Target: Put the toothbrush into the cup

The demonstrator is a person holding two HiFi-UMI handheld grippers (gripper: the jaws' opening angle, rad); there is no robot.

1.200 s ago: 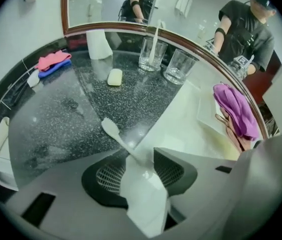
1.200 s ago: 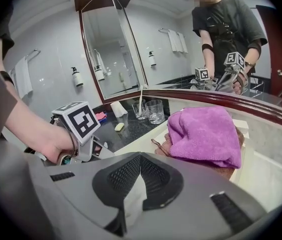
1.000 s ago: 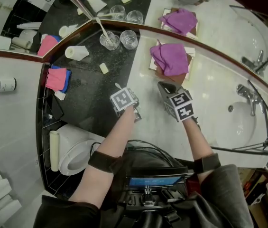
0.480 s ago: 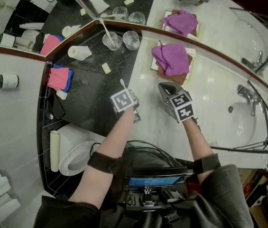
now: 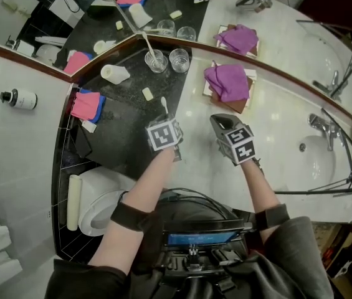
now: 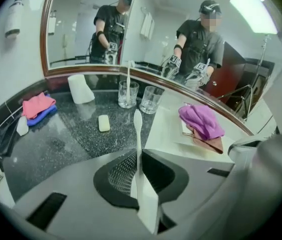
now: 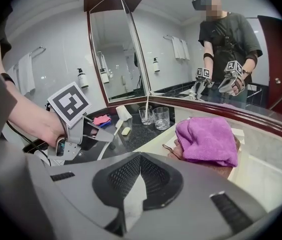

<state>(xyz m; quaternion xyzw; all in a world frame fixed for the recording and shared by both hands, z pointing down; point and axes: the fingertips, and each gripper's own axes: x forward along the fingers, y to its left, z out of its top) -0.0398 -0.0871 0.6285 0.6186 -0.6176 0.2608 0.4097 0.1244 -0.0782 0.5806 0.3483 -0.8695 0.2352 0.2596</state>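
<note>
The left gripper [image 6: 140, 156] is clenched on the white toothbrush [image 6: 138, 126], its jaws having just closed in on the handle. The brush runs straight out from between the jaws toward twelve o'clock in the left gripper view, head end farthest from the gripper, over the black granite counter [image 6: 66, 139]. Beyond the head, also at twelve o'clock and well apart from it, two clear glass cups stand side by side against the mirror. The left glass [image 6: 128, 94] holds another white toothbrush, and the right glass [image 6: 151, 99] shows nothing inside. A bar of soap [image 6: 103, 123] lies at ten o'clock from the brush head, and a purple towel [image 6: 203, 121] at two o'clock, on the white marble. In the head view the right gripper [image 5: 218, 120] sits at three o'clock of the left one, jaws pressed together with nothing between them.
</note>
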